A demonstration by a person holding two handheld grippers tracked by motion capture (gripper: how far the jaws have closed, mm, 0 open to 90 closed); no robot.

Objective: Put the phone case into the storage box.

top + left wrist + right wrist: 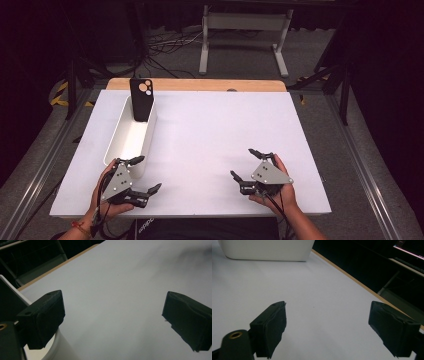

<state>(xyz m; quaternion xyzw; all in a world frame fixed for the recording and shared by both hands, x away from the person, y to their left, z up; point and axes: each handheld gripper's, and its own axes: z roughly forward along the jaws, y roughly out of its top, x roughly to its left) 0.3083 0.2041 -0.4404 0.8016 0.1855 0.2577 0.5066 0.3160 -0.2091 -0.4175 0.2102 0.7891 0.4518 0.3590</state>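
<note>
Both tools idle at near edge of white tabletop (210,135), nothing in hand. Left tool (141,174) released, jaws wide apart, sitting at near end of long white plastic bin (116,141); one jaw just over bin rim. Right tool (250,164) also released, jaws spread, near right, well apart from bin. Black phone case with camera cutouts (141,98) stands upright in far end of bin, leaning on wall.

Judgement: pre-grasp step. Next move: left tool reach far along bin, close on case edge.

Surface: white sheet over wooden board. Room dark, cables and white stand legs on far floor.
</note>
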